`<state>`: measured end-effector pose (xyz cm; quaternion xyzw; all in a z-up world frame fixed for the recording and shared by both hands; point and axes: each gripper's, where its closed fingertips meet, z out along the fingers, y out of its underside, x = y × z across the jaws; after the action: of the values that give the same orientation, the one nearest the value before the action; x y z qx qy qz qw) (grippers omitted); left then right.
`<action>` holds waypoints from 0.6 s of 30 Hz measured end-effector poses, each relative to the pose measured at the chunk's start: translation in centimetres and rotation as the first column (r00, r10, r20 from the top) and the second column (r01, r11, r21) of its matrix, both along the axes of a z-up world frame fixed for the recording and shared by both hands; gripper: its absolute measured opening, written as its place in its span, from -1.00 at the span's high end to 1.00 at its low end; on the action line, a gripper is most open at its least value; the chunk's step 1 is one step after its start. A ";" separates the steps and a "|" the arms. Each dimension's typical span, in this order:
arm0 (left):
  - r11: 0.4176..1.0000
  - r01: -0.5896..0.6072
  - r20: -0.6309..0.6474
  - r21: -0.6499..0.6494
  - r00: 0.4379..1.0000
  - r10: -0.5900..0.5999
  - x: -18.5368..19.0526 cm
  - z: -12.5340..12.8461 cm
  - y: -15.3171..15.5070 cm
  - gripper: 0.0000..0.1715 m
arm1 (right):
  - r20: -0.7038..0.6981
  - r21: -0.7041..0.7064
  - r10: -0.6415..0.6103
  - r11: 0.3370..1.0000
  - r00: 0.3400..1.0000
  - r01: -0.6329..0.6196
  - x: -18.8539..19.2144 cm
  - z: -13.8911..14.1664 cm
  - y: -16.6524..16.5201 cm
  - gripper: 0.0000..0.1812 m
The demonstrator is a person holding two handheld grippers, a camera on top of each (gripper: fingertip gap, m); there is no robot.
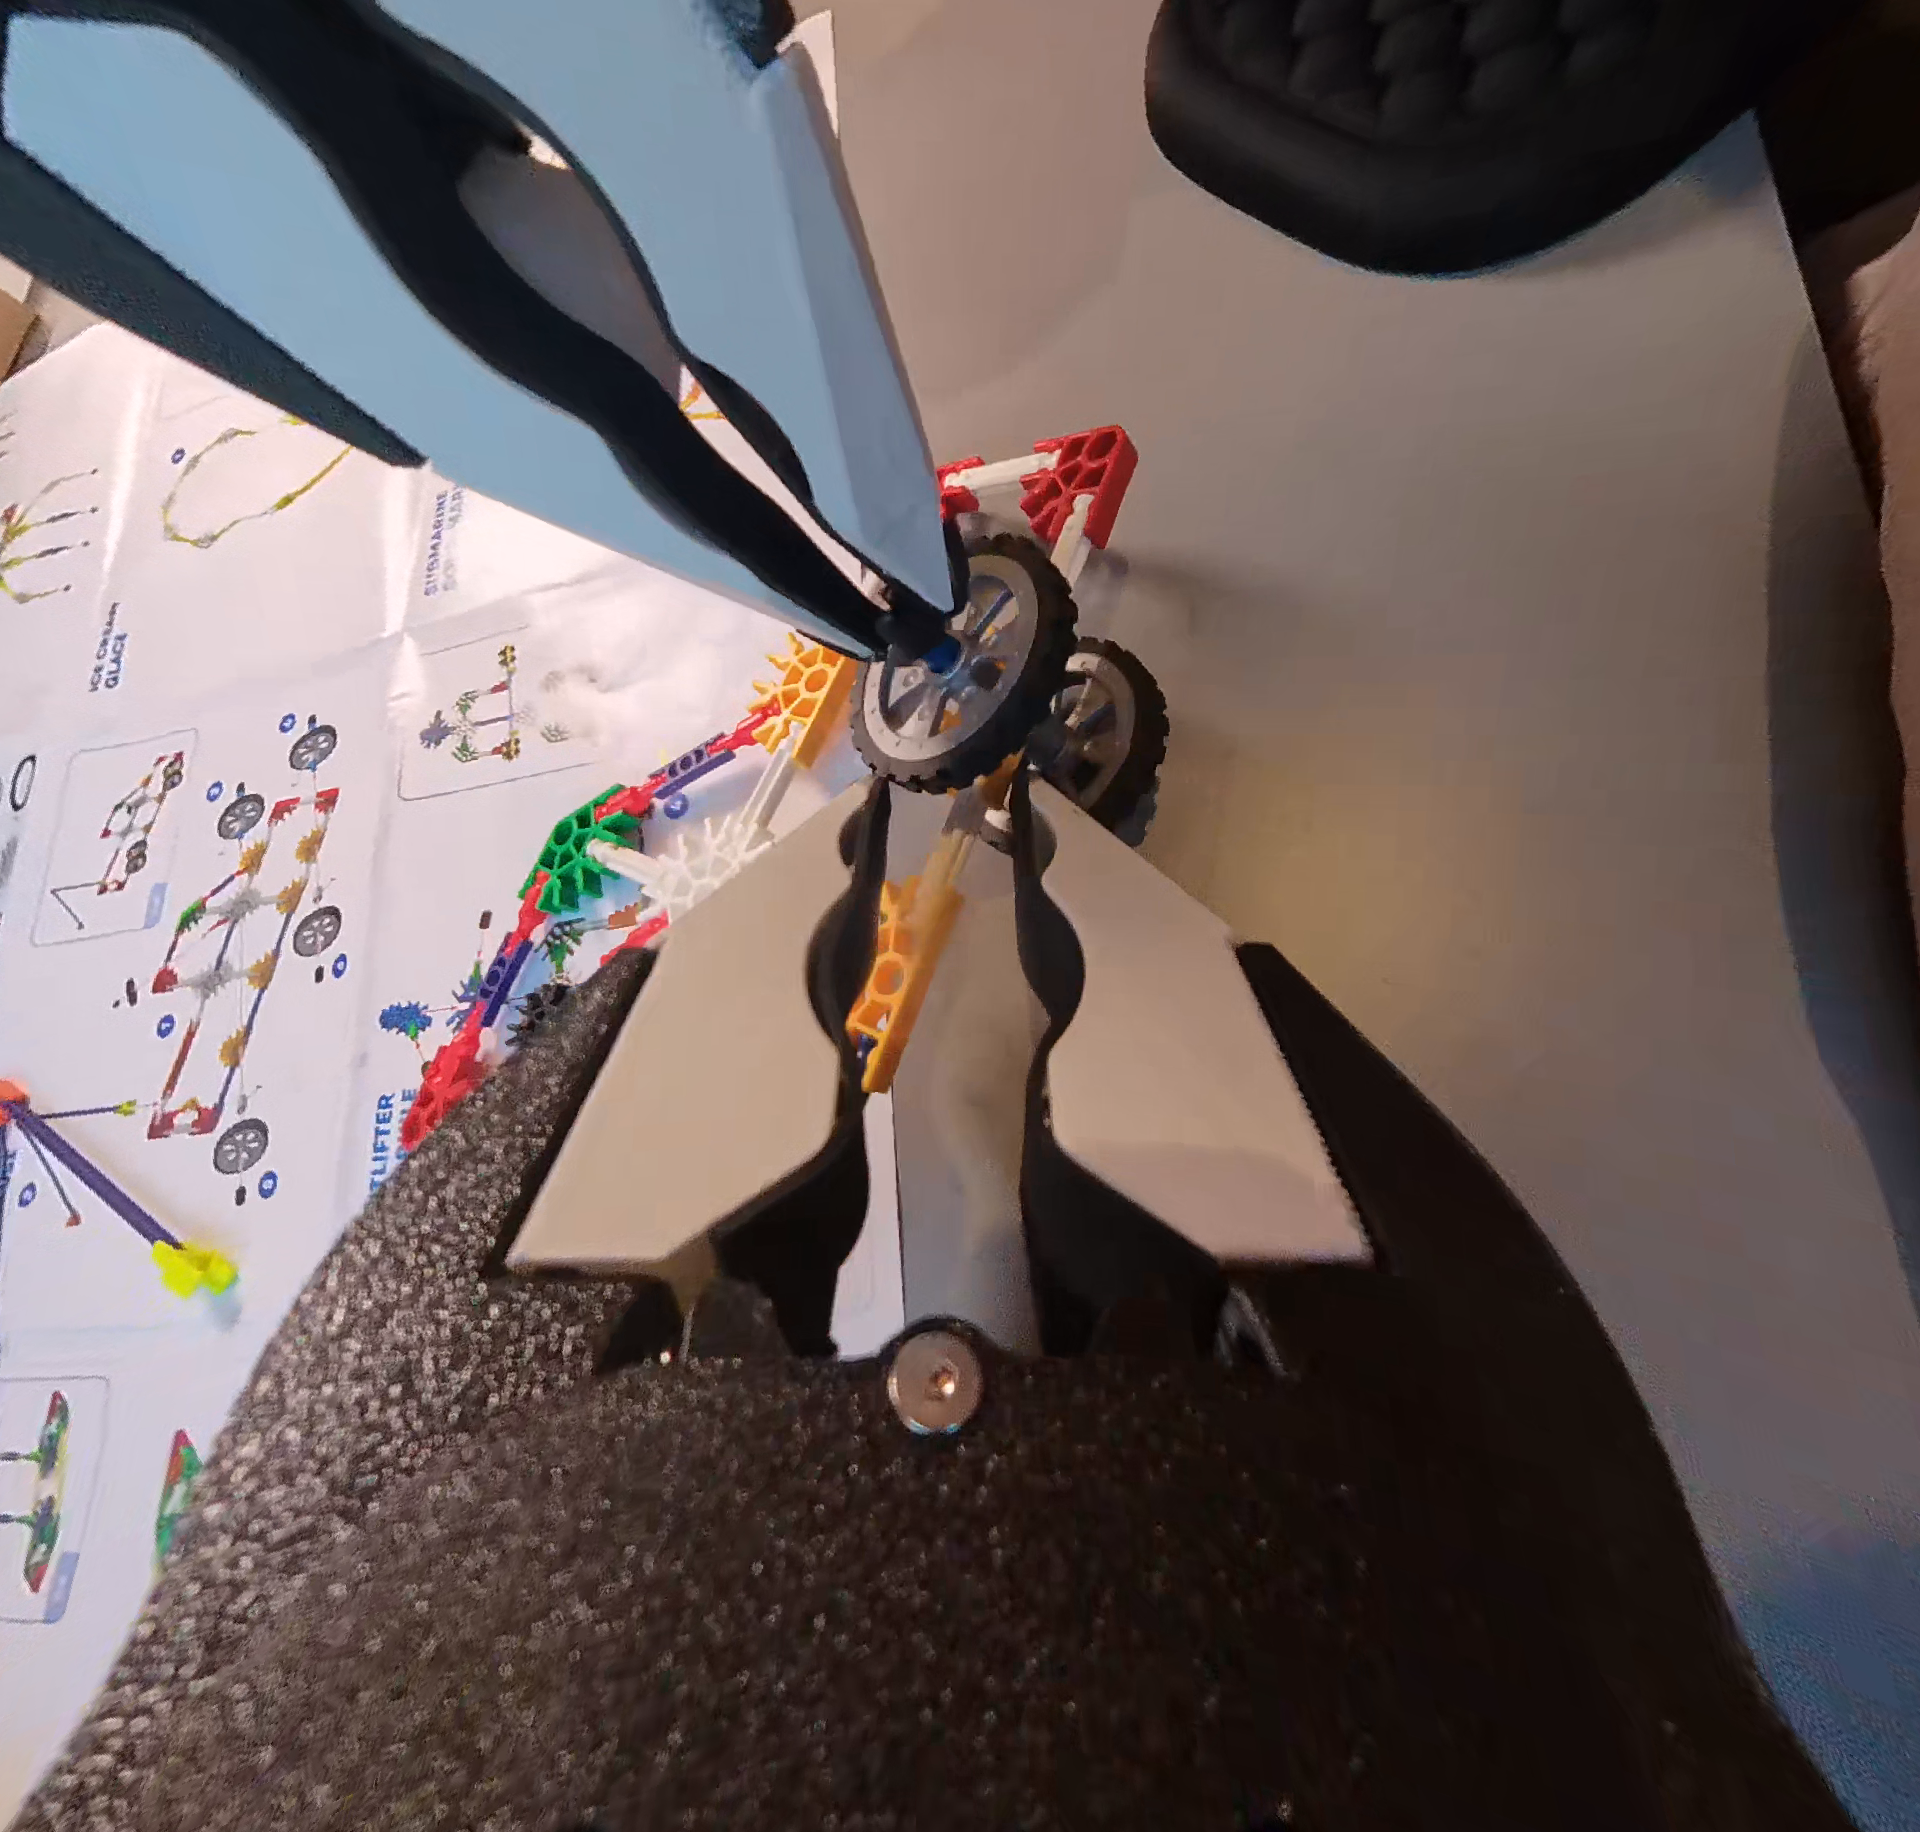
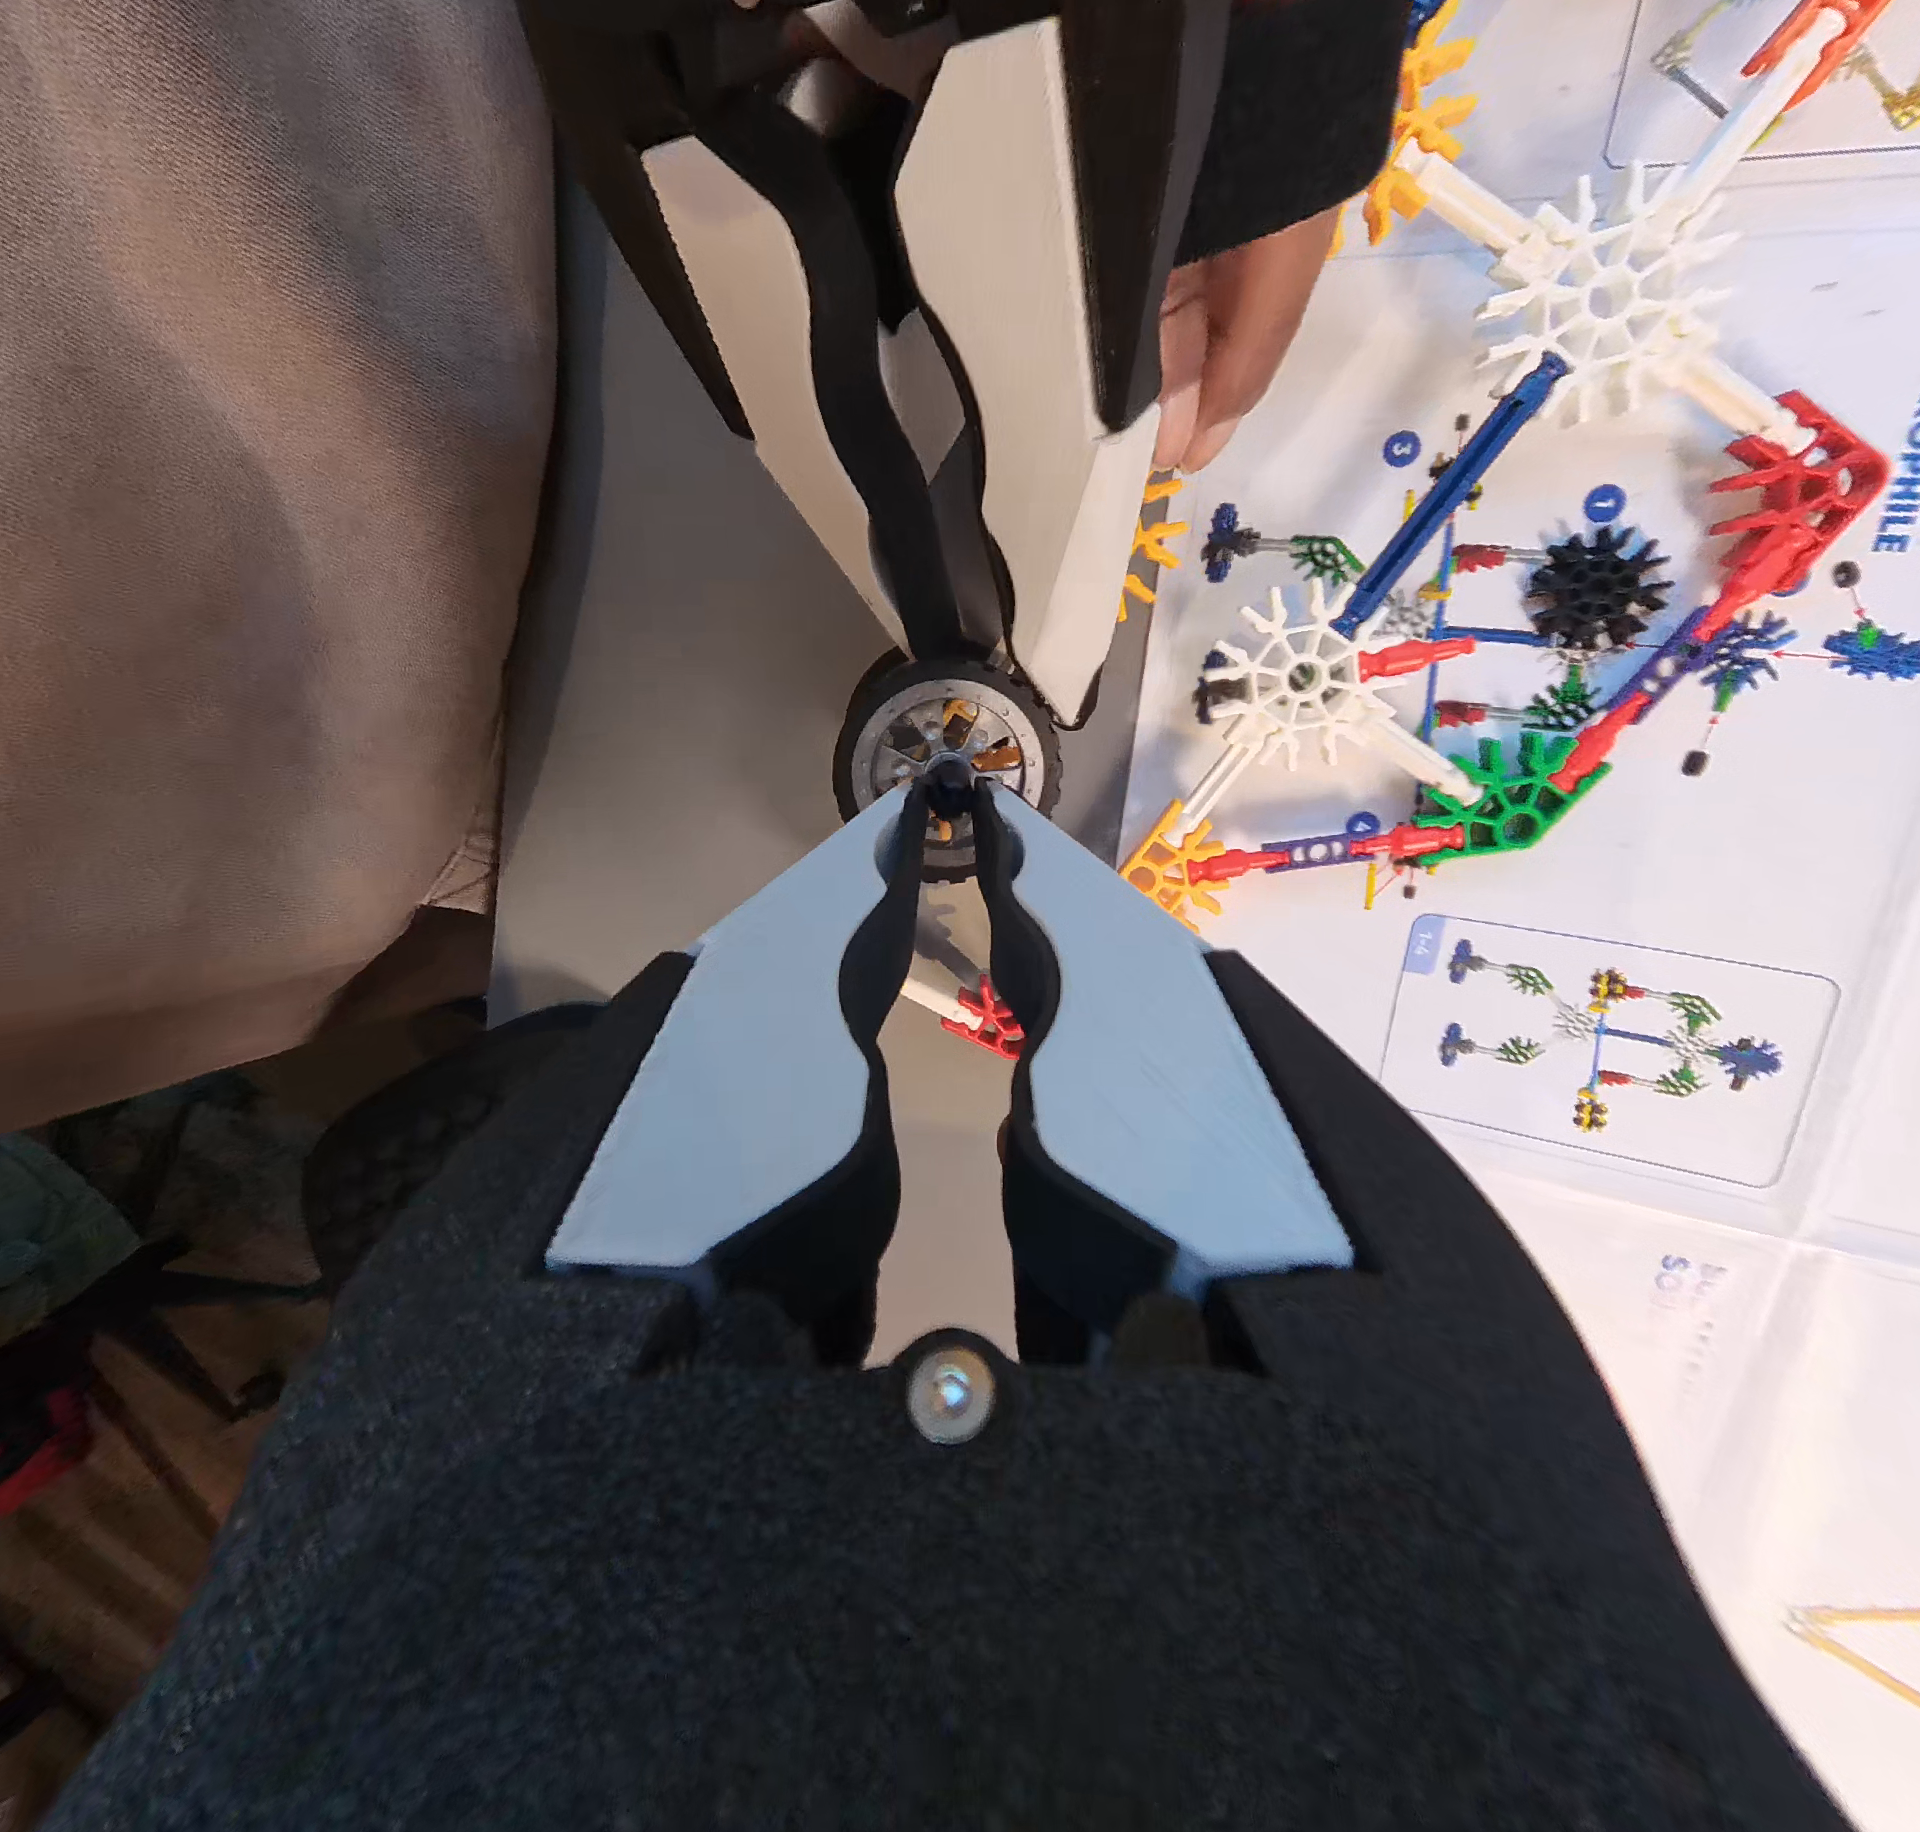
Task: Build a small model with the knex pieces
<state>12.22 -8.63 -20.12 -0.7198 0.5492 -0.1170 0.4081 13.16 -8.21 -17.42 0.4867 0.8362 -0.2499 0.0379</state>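
White tabletop, partly covered by a printed instruction sheet of coloured build diagrams; dark quilted seat cushion beyond the table edge in the left wrist view, grey cloth off the edge in the right wrist view.

Half-built toy vehicle frame of snap-together plastic rods and connectors (red, yellow, green, white, blue) lies across sheet and bare table. At its near end, a small grey-hubbed wheel with black rubber tyre; a second like wheel just behind on the same axle line.

Left gripper: white fingers with black pads, closed down around the yellow rod-and-connector piece running under the first wheel; tips reach the tyre. Pad contact itself is masked, so firmness of hold can't be confirmed.

Right gripper: pale blue fingers drawn nearly together, tips pinching the small black hub piece at the wheel's centre. A hand in a black strap backs the left gripper.

Handling, by judgement: whole assembly light and stiff, but joints are press-fit and could pop apart under twist. Tyre is grippy; hub and rods smooth and slippery. Best purchase is on a connector or rod close to the axle, bracing frame while working the hub.
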 end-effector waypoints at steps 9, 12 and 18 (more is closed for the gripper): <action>0.994 0.106 -0.084 -0.003 0.991 -0.106 -1.4 -0.1 -1.1 0.76 | 0.004 -0.040 0.014 0.999 1.000 -0.014 -0.2 -0.1 -1.0 0.93; 0.990 0.138 -0.094 -0.011 0.986 -0.139 -1.5 0.2 -1.5 0.68 | -0.004 -0.049 0.011 0.999 1.000 -0.011 -0.4 0.1 -1.2 0.93; 0.987 0.160 -0.111 -0.014 0.981 -0.161 -2.6 0.2 -1.7 0.68 | -0.022 -0.077 -0.001 0.997 1.000 -0.001 -0.7 0.3 -1.3 0.93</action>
<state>9.62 -10.31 -19.95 -0.6797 0.6273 -0.1104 0.3638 12.42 -9.55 -17.11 0.4823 0.8263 -0.2870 0.0474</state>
